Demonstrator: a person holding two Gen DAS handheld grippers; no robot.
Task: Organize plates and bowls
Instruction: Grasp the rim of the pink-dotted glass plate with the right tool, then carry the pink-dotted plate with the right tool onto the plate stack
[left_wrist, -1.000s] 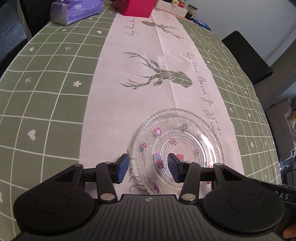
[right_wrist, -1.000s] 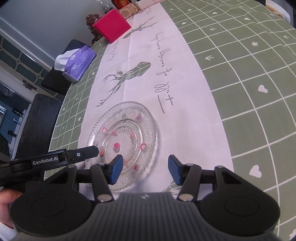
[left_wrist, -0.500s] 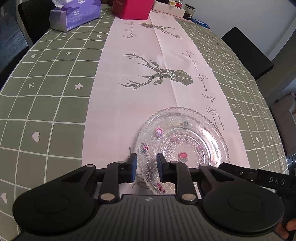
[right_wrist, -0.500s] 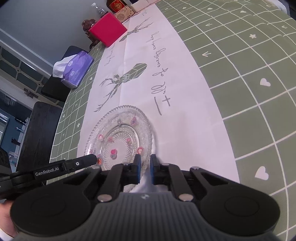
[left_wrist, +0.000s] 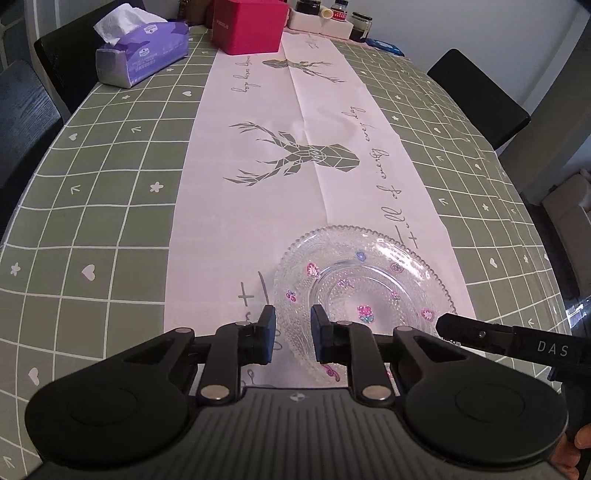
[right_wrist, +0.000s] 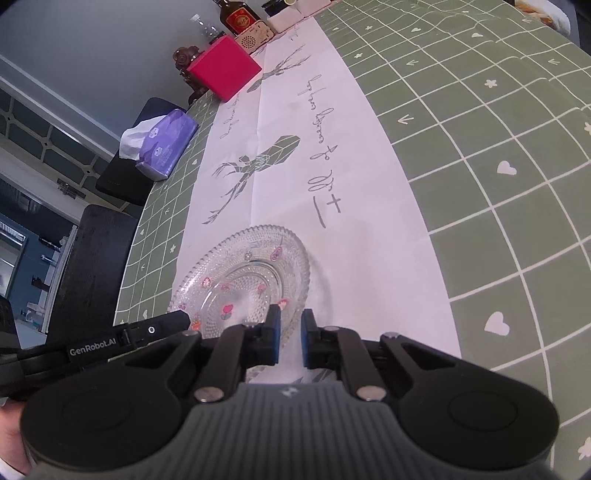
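Note:
A clear glass plate (left_wrist: 364, 284) with a beaded rim and small pink flower marks is over the white table runner (left_wrist: 288, 177), near the table's front edge. It also shows in the right wrist view (right_wrist: 243, 280). My left gripper (left_wrist: 291, 334) is shut on the plate's left rim. My right gripper (right_wrist: 290, 338) is shut on the plate's right rim. The plate looks lifted and tilted a little off the cloth.
A purple tissue pack (left_wrist: 142, 51) and a pink box (left_wrist: 249, 24) stand at the far end, with jars and small boxes behind. Black chairs (left_wrist: 480, 96) stand along both sides. The green checked tablecloth (left_wrist: 92, 206) flanks the runner.
Both grippers closed from wide open onto opposite rims of the glass plate. The view has since pulled back and up, with the plate held between them.

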